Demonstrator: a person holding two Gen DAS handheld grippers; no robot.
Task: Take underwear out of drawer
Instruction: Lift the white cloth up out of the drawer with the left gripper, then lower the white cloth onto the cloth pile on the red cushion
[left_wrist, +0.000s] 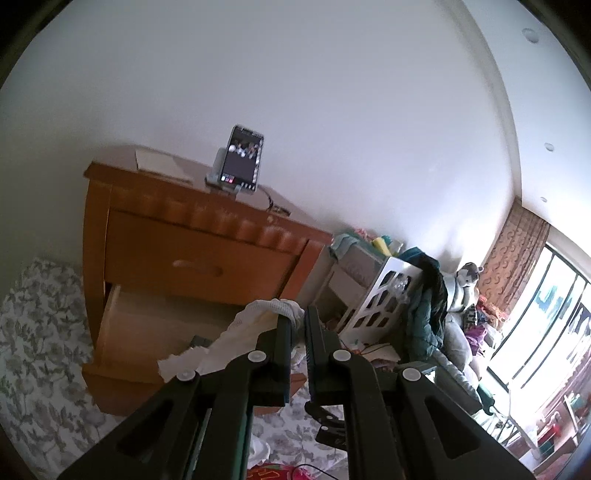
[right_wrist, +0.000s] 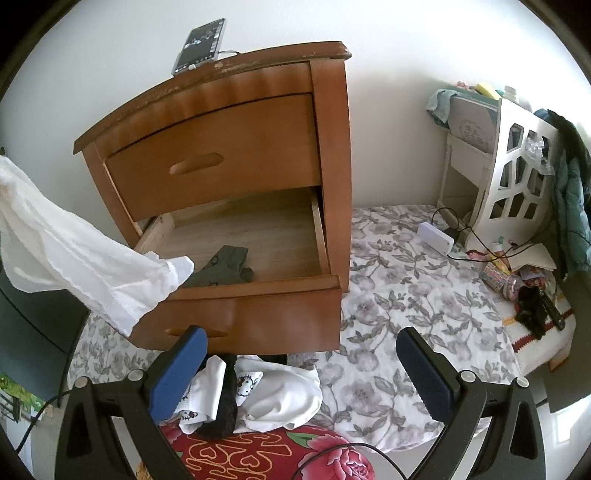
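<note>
Floor covering: a white sheet printed with grey flowers and leaves (right_wrist: 399, 295) is lying spread under the furniture.
Cabinet: a brown wooden bedside cabinet with two drawers (right_wrist: 229, 147) is standing on the sheet against a plain white wall (left_wrist: 295, 92); its lower wooden drawer (right_wrist: 255, 295) is standing pulled open.
Cabinet top: a smartphone propped upright on a stand (left_wrist: 240, 158) is showing a lit screen.
Drawer contents: a dark grey-green folded garment (right_wrist: 221, 267) is lying on the drawer bottom.
Left tool (left_wrist: 295, 317): is clenching a sheer white piece of underwear (left_wrist: 240, 332), which is hanging in the air in front of the open drawer, outside it.
Right tool (right_wrist: 299, 365): is hovering released, its blue-padded jaws wide apart, above the sheet in front of the cabinet.
Pile: white and black underwear pieces (right_wrist: 251, 395) are lying heaped on the sheet below the drawer front, beside a red floral cushion (right_wrist: 266, 454).
Right of room: a white cut-out panel draped with a teal jacket (right_wrist: 517, 184) is standing near a bright window with a patterned curtain (left_wrist: 517, 251).
</note>
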